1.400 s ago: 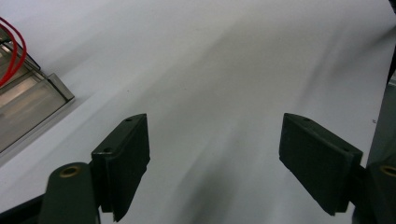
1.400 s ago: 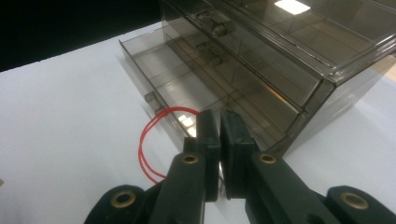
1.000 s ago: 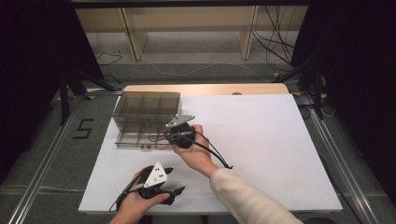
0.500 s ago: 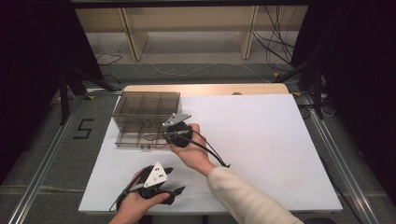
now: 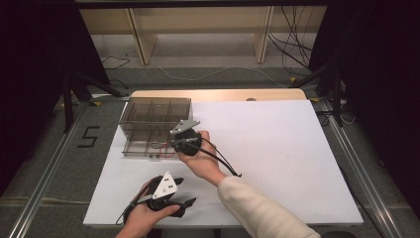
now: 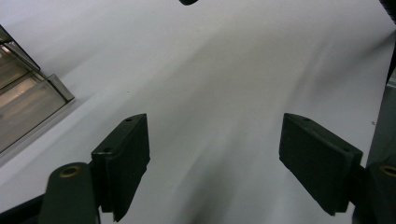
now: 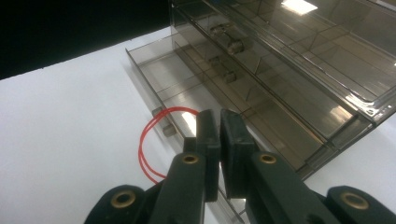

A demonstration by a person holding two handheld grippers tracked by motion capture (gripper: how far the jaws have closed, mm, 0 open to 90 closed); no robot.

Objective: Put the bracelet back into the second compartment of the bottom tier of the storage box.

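Red loop pinched in right gripper fingers at drawer unit, left gripper fingers spread over table

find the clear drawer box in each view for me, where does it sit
High view: the drawer box sits at the table's far left, just ahead of the right gripper.
Left gripper view: one corner of it at the left edge, beyond the open jaws.
Right gripper view: it crosses the upper right, bottom drawer pulled out, above the shut jaws.
Shared landmark: the white table top.
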